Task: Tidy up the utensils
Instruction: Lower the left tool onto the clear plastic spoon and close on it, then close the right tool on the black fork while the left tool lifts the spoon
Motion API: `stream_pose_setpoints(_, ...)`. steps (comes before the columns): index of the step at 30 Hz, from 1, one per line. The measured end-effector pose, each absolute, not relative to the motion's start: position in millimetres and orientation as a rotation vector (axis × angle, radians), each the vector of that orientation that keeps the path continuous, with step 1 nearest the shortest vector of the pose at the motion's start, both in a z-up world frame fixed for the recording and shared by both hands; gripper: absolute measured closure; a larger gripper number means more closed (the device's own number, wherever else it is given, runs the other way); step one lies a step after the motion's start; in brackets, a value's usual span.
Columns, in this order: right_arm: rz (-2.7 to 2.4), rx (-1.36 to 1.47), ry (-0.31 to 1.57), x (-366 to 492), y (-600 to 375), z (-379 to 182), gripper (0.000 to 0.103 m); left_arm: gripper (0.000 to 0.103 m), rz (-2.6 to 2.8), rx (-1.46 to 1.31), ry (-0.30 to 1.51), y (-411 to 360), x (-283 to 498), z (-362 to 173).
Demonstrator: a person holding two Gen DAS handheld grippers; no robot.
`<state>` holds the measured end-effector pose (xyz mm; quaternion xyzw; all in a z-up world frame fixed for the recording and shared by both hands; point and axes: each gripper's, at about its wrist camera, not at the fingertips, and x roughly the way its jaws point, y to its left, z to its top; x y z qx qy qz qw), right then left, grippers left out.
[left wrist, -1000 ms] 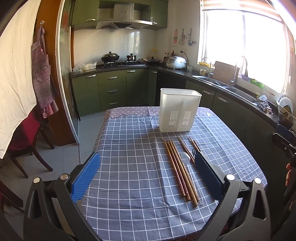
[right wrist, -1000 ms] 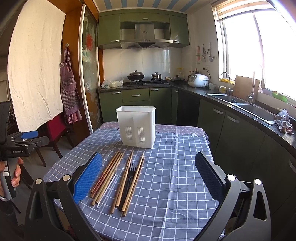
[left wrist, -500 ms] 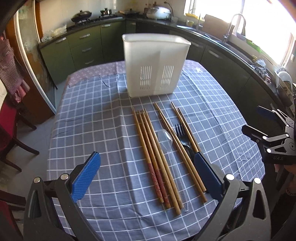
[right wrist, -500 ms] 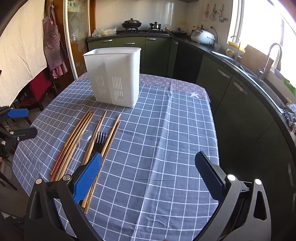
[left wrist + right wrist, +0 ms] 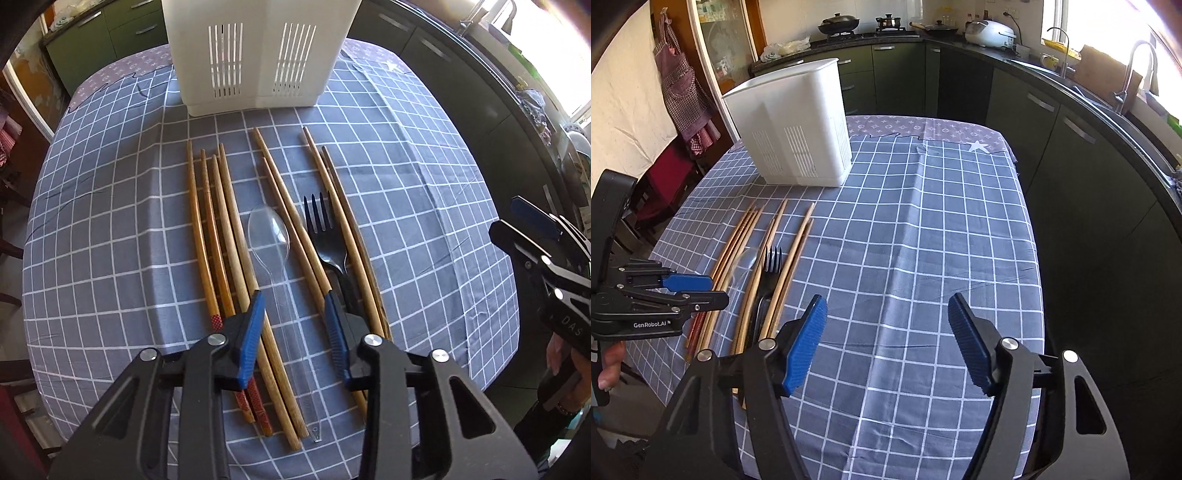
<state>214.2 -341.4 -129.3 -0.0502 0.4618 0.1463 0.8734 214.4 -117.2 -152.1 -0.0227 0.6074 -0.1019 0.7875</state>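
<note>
Several wooden chopsticks (image 5: 221, 229), a clear plastic spoon (image 5: 269, 236) and a black fork (image 5: 325, 236) lie side by side on the checked tablecloth. Behind them stands a white slotted utensil holder (image 5: 255, 55). My left gripper (image 5: 293, 325) points steeply down over the near ends of the utensils. Its jaws are closing, with the spoon's handle and a chopstick between the blue pads, which do not press on them. My right gripper (image 5: 888, 332) hangs over bare cloth to the right of the fork (image 5: 768, 273). Its jaws are closing on nothing.
The grey checked tablecloth (image 5: 923, 240) covers a rounded table with its edges close on all sides. Dark green cabinets and a sink counter (image 5: 1071, 110) run along the right and back. A red chair (image 5: 668, 177) and a hanging apron stand at the left.
Both grippers have dropped and tipped down toward the table. The left one has come in over the utensils and narrowed around the spoon's handle. The right one's jaws have narrowed too.
</note>
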Motion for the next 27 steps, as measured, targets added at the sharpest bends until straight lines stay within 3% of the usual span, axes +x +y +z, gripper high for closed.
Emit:
stream_pose_setpoints(22, 0.332, -0.116, 0.972, 213.6, -335.3, -134.8, 0.039, 0.094, -0.146, 0.012, 1.315, -141.0, 245.8, -175.1)
stream_pose_setpoints(27, 0.373, -0.103, 1.01, 216.7, -324.4, -134.6, 0.051, 0.095, -0.164, 0.007, 1.22, -136.6, 243.0, -148.5)
